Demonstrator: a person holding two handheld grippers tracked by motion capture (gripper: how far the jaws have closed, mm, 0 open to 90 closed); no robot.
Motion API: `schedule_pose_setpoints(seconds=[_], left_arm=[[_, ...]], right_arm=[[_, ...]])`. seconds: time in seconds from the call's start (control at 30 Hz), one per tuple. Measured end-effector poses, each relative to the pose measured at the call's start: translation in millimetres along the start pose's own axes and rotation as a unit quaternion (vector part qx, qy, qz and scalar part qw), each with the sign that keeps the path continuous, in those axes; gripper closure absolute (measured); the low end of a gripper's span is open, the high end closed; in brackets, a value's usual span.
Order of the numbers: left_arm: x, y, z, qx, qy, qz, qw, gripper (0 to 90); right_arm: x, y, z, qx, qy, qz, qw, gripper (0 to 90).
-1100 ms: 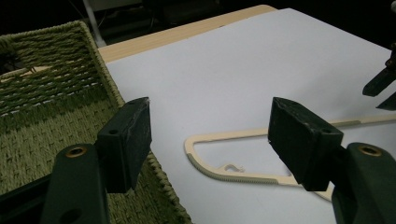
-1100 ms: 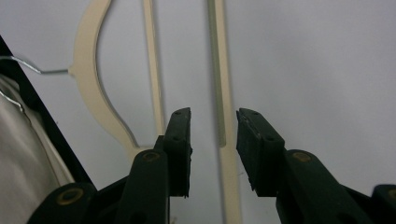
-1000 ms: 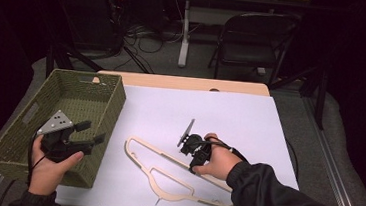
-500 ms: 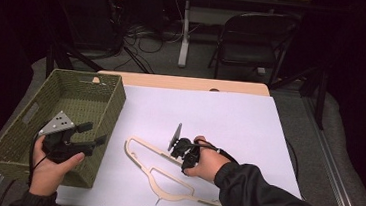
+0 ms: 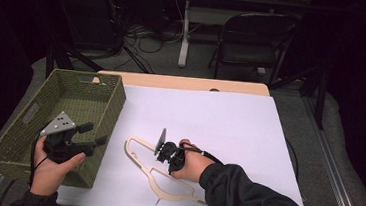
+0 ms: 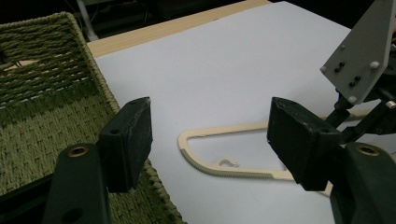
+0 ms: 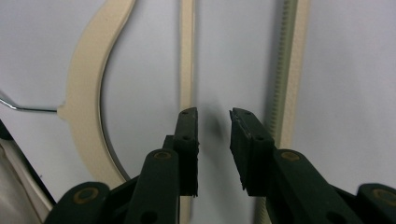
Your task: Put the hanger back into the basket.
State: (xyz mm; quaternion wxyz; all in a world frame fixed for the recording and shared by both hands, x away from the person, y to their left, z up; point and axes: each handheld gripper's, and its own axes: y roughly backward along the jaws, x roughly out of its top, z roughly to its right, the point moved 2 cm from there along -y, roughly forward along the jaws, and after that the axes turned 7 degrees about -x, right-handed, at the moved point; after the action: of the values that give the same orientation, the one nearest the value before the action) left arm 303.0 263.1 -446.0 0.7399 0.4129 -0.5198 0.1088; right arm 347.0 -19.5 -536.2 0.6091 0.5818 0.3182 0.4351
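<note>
Right claw (image 5: 163,150) at counter centre, jaws just closing, nothing pinched, poised over cream wooden clothes hanger (image 5: 139,152) lying flat on white sheet (image 5: 229,122). Left claw (image 5: 92,134), nine o'clock, gapes empty above green woven basket (image 5: 17,141).

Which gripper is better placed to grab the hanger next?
Right. The right gripper is down on the hanger, jaws just closing around bare paper between two bars. The left gripper hangs open by the basket, apart from it.
</note>
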Motion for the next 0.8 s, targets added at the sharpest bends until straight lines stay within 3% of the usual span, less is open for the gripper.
schedule_pose_setpoints(seconds=[0.8], left_arm=[[-0.6,-0.2,-0.8,0.002,0.002,0.000,1.0000,31.4]], right_arm=[[4.6,-10.2,-12.5,0.015,0.010,-0.009,0.9998,77.7]])
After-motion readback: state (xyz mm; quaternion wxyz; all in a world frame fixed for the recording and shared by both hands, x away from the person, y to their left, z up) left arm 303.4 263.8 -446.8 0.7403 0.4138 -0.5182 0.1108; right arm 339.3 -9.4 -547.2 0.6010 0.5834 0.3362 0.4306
